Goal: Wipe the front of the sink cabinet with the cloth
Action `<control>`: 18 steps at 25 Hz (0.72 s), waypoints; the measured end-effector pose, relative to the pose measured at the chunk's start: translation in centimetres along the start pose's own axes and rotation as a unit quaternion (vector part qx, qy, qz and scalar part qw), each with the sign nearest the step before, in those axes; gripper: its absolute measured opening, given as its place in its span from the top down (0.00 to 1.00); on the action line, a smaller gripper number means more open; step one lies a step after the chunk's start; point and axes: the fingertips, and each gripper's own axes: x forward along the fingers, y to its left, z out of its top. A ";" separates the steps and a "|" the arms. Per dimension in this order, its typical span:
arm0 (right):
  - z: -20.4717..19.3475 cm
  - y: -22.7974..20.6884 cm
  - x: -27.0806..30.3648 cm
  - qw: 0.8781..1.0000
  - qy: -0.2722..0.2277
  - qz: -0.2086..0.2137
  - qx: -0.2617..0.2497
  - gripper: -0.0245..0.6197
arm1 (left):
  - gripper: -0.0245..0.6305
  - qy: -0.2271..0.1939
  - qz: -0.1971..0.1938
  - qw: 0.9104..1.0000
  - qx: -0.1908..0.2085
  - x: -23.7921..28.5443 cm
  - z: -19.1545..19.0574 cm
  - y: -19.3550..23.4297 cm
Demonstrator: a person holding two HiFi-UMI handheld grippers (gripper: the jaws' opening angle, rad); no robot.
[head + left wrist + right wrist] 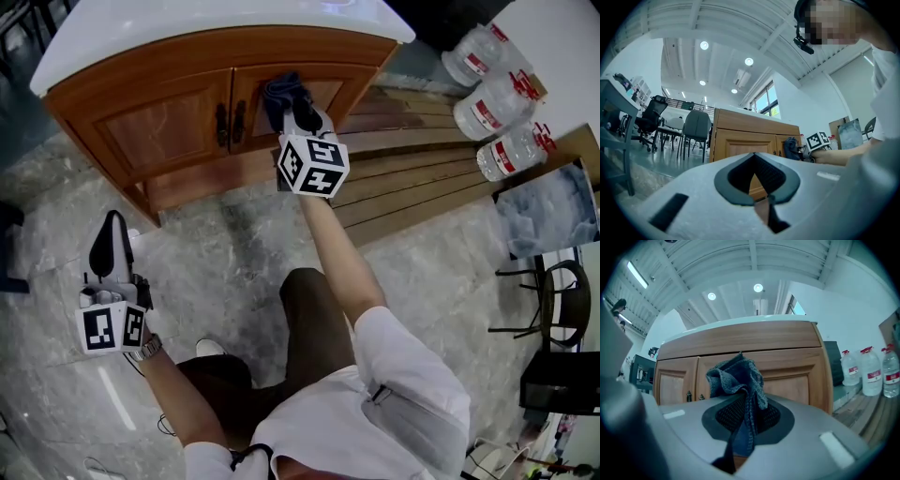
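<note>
The wooden sink cabinet [178, 112] with a white top stands at the top of the head view; its two doors meet at dark handles [229, 122]. My right gripper [286, 98] is shut on a dark blue-grey cloth [281, 92], held up against the top of the right door. In the right gripper view the cloth [738, 380] bunches above the jaws in front of the right door [787, 380]. My left gripper [111, 246] hangs low at the left over the floor, shut with nothing in it. The left gripper view shows the cabinet [740, 138] and the cloth [791, 147] from afar.
Three large water bottles [487, 108] lie at the top right beside wooden planks [412, 178]. A black stool [553, 309] stands at the right. Chairs [696, 129] and a desk [616, 101] show left of the cabinet. The floor is grey marble [234, 272].
</note>
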 end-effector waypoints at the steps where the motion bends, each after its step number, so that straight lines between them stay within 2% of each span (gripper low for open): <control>1: -0.2 -1.0 -0.1 1.000 0.002 -0.008 -0.001 0.88 | 0.96 0.001 -0.001 1.000 0.000 0.1 0.0 -0.1; 10: 0.1 -8.3 -1.0 0.997 0.000 -0.071 0.000 0.88 | 0.96 0.003 -0.003 1.000 0.005 0.2 0.1 -0.4; 18: 1.1 -15.6 -2.9 0.989 -0.012 -0.144 0.018 0.88 | 0.96 0.000 -0.007 1.000 0.001 0.2 -0.1 -0.7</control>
